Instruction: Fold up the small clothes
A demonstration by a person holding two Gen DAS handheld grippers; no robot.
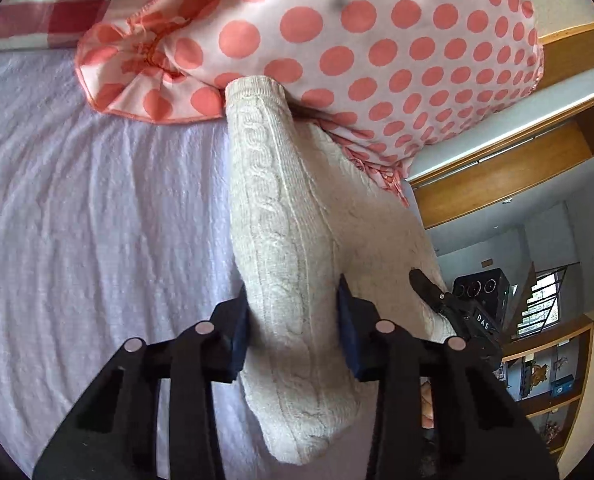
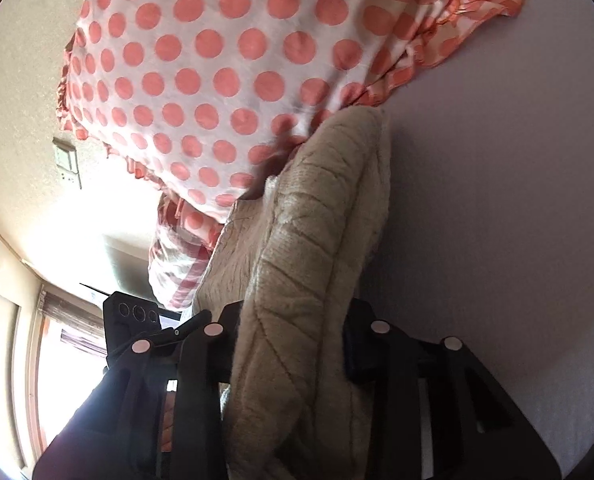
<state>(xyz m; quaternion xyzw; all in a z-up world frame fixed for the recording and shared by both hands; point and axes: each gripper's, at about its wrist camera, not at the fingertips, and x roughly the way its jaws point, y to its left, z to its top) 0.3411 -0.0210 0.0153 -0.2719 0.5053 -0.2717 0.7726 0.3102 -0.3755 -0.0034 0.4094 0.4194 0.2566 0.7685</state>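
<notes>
Holding the cream cable-knit sweater in both grippers, we see its long axis run straight ahead from the fingers to the polka-dot pillow on the lilac bedsheet. Left gripper and right gripper each pinch a thick fold, equally near.

Cream cable-knit sweater, coral-dotted white pillow, lilac sheet.

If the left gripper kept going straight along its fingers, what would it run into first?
The left gripper is already shut on the cream knit garment, which runs ahead along its line. Beyond that, it would likely meet the polka-dot pillow; depth is uncertain.
</notes>
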